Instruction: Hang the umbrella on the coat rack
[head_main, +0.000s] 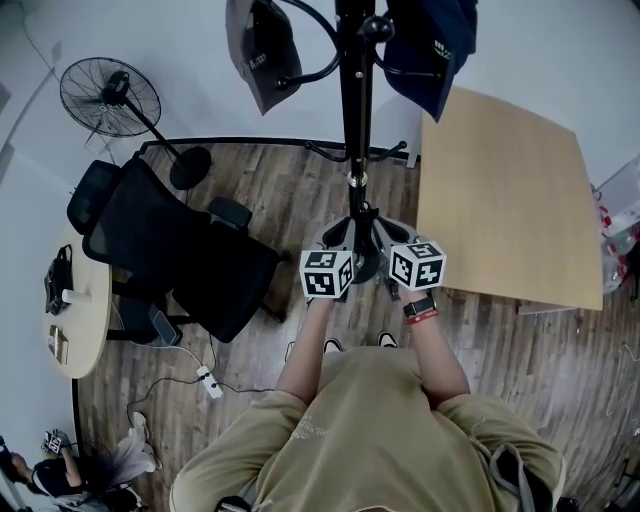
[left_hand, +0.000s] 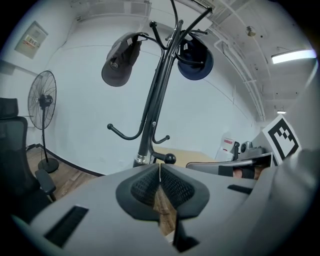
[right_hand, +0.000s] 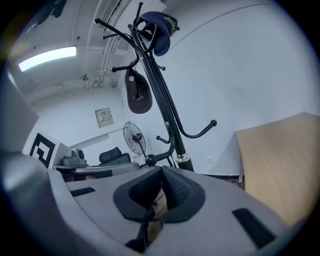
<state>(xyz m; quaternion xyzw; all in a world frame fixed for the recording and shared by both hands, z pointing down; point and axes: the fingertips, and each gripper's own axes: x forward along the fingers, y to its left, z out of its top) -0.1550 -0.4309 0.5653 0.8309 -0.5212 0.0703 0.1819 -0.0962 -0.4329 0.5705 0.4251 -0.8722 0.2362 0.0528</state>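
Nothing done yet, it seems: no umbrella in sight. The rack (head_main: 355, 120), top centre, carries only caps (head_main: 262, 45). The left gripper (left_hand: 159, 175) and right gripper (right_hand: 161, 175) have jaws together, empty.

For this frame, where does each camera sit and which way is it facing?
Head view: on the person's head, looking steeply down at the coat rack; forearms, shirt and shoes show.
Left gripper view: on the left gripper, tilted up at the rack; its shut, empty jaws show.
Right gripper view: on the right gripper, tilted up at the rack; its shut, empty jaws show.
Shared: both gripper views catch the grey cap, navy cap and fan.
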